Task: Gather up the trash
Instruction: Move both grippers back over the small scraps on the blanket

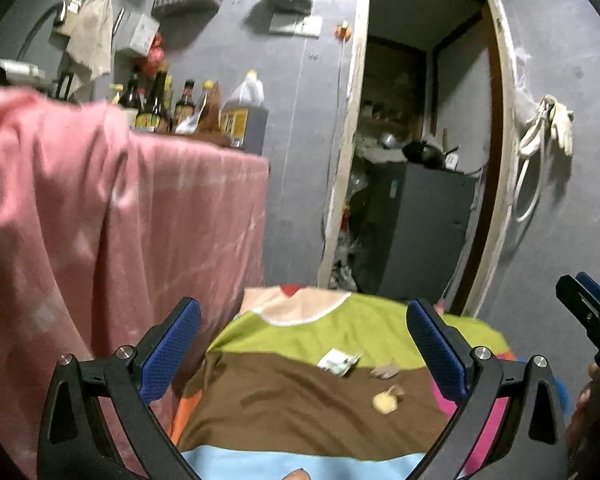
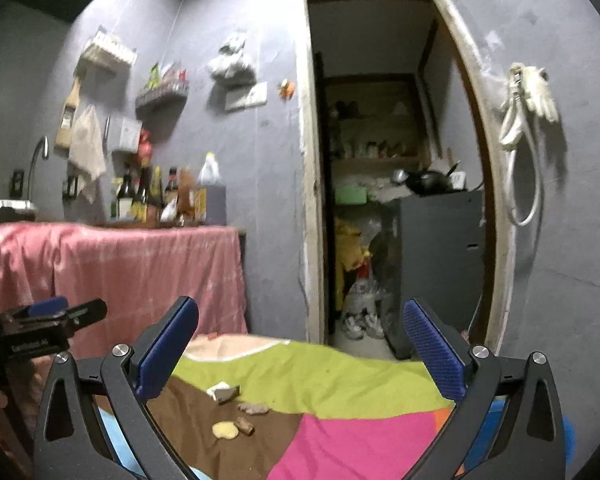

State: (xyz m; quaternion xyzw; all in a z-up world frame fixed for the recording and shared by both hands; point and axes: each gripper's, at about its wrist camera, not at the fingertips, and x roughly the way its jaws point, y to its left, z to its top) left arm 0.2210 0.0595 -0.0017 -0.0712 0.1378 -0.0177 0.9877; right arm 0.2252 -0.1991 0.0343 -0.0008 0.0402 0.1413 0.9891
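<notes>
Small bits of trash lie on a colourful patchwork cloth: a crumpled white wrapper, a brown scrap, a yellow round piece and a small brown piece. My left gripper is open and empty, held above and short of the trash. My right gripper is open and empty, also above the cloth. The right gripper shows at the right edge of the left wrist view; the left gripper shows at the left of the right wrist view.
A counter draped in pink cloth stands at the left, with several bottles on top. An open doorway ahead leads to a storeroom with a dark cabinet. A white hose hangs on the wall.
</notes>
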